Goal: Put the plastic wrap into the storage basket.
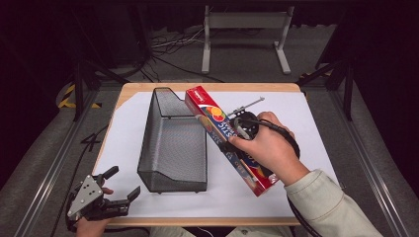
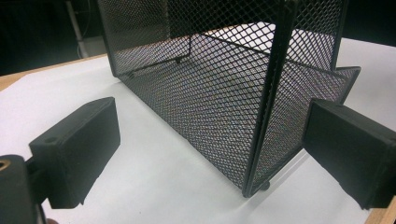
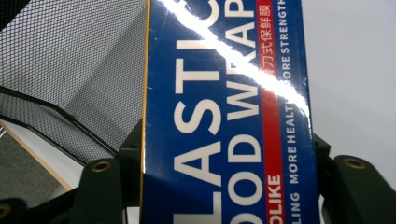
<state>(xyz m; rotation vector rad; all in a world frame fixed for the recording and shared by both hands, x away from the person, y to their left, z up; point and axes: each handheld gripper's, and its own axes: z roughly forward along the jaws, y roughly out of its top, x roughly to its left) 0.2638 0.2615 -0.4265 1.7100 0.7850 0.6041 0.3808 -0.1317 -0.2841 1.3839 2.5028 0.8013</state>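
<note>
Closest to the high camera, the left gripper (image 1: 117,189) sits at the table's near edge, off the near left corner of the mesh basket (image 1: 173,143), with its jaws spread apart and nothing between them. From the left gripper view that corner of the basket (image 2: 261,116) stands just ahead, between the two black pads (image 2: 79,149), which do not touch it. Right of the basket, the right gripper (image 1: 242,136) is clamped on a long box of plastic wrap (image 1: 217,126). That box lies slanted alongside the basket's right wall, its far end at the basket's far right corner and its near end pointing away to the right. Seen from the right gripper view, the box (image 3: 224,121) sits squeezed between both jaws, the basket (image 3: 70,70) to its left, over the white sheet (image 1: 296,123).
</note>
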